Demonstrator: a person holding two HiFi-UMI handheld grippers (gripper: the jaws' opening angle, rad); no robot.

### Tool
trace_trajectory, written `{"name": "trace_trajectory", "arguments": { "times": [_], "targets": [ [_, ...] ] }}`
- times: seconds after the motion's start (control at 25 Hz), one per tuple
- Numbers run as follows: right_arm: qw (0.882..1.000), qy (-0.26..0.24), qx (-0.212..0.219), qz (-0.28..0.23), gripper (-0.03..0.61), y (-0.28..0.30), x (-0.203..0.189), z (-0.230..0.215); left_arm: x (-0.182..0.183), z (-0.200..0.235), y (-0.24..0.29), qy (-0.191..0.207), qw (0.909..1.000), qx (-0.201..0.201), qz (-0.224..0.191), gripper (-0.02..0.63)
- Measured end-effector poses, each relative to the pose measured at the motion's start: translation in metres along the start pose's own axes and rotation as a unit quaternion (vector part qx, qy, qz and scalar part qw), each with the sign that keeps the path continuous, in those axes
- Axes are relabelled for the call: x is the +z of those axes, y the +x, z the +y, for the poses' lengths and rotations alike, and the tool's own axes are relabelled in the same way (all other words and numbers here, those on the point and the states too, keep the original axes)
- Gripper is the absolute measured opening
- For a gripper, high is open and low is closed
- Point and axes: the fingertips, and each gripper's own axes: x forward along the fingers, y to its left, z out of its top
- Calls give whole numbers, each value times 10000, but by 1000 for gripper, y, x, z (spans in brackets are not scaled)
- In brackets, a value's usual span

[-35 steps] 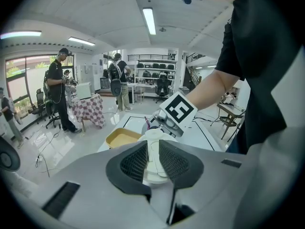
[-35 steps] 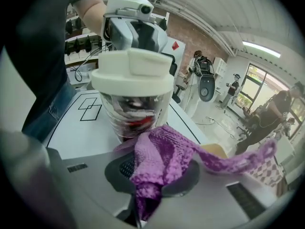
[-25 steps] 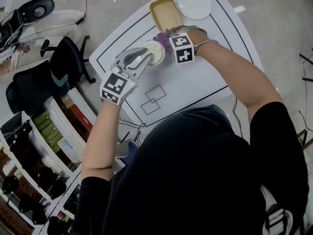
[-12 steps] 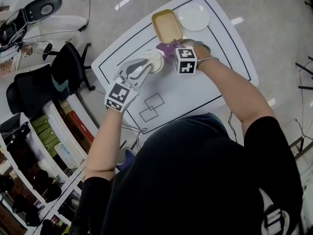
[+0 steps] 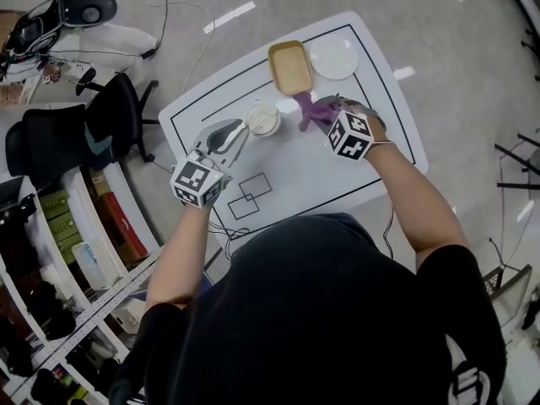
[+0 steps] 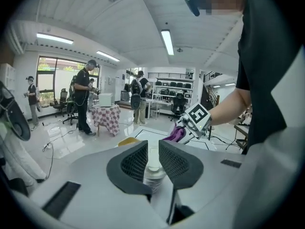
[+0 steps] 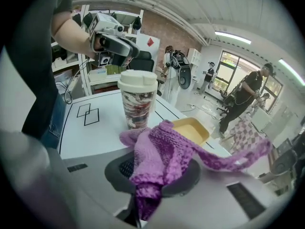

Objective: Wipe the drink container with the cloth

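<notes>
Now right gripper [image 5: 324, 115], clutching cloth [image 5: 305, 106], has left the cup [image 5: 263, 118].

Drink container [image 6: 153, 166] half-hidden behind left gripper [image 6: 153, 142]

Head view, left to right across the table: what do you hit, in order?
left hand-held gripper → drink container → yellow tray → white plate
</notes>
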Motion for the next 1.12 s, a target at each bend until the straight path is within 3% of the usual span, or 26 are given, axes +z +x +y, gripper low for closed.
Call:
{"name": "trace_trajectory", "arguments": {
  "times": [0.32,0.68,1.12],
  "targets": [
    [9961,196,-595,-623,77,-81,48,-23,24,-9,-35,-441,9975,429,-360,83],
    [9840,353,-1035,-1409,77,-157,106,-35,52,-25,-80,-492,9909,839,-935,81],
    [9489,1351,-1656,-2322,77,-227,150,-55,70,-47,-119,-550,9809,1163,-1461,71]
  ]
}}
